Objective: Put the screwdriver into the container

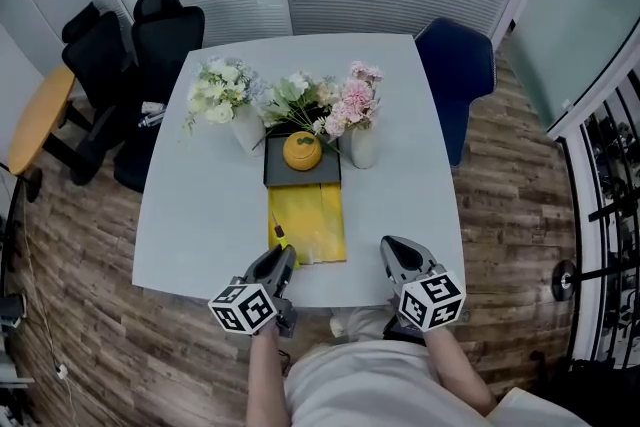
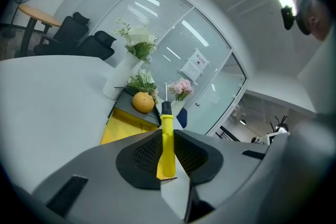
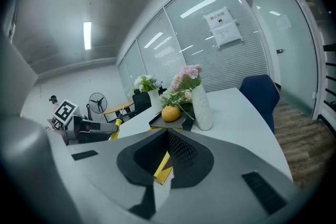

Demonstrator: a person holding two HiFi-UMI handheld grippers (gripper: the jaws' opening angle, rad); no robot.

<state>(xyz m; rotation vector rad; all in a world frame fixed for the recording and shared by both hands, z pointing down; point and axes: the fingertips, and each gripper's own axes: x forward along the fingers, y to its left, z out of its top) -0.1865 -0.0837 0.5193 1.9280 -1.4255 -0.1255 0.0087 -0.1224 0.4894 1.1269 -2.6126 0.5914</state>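
Your left gripper (image 2: 167, 132) fingers (image 2: 146, 153) clamp the screwdriver (image 2: 167, 147), shaft pointing ahead toward the yellow container (image 2: 122, 128) just beyond.

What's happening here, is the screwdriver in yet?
Not yet. A person holds a gripper in each hand at the near edge of a pale grey table. The left gripper has its claw clamped on a yellow-handled screwdriver, which points toward a flat yellow rectangular tray. Behind that, a dark grey tray holds a round orange fruit, with flower vases on either side. The right gripper has its claw shut on nothing.
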